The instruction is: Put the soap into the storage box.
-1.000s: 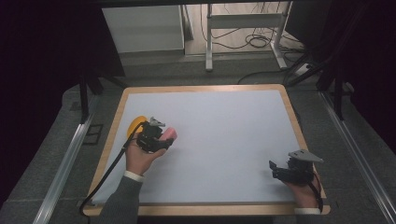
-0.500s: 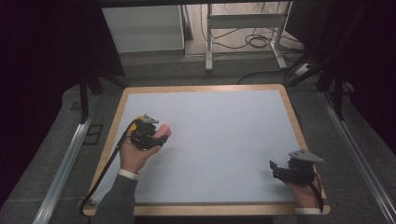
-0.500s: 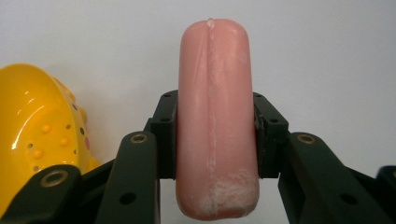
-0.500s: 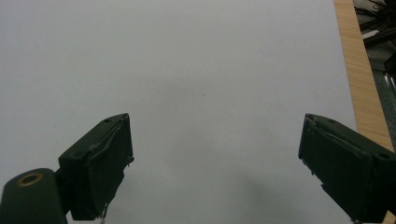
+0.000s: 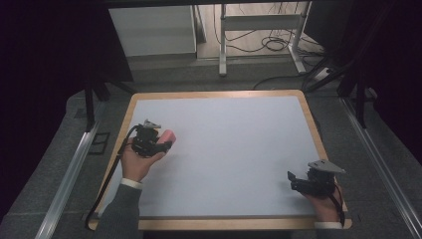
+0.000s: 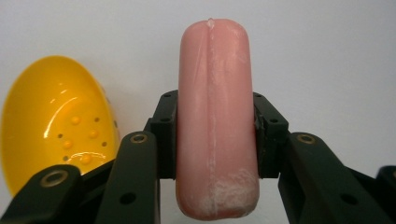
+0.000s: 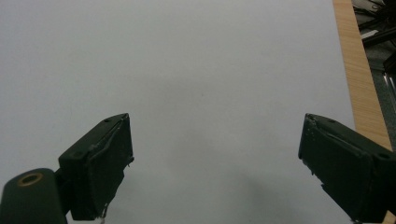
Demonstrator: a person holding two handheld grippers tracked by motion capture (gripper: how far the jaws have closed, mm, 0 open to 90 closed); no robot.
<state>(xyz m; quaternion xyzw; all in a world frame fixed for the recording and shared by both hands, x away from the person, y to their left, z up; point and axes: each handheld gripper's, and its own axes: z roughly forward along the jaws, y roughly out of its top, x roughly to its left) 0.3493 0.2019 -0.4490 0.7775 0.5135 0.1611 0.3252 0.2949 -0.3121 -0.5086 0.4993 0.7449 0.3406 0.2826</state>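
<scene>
A pink sausage (image 6: 215, 126), smooth with whitish scuffs near its lower end, is sitting clamped across its middle between black jaws, lying over the white table's left side, beside a yellow perforated scoop (image 6: 58, 121).

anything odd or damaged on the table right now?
Nothing spilled or askew. One detail: the pink sausage clamped in the left gripper has whitish scuffed patches near its lower end and a pale seam along its length. The yellow perforated scoop beside it looks intact. The right gripper is open, empty.
</scene>
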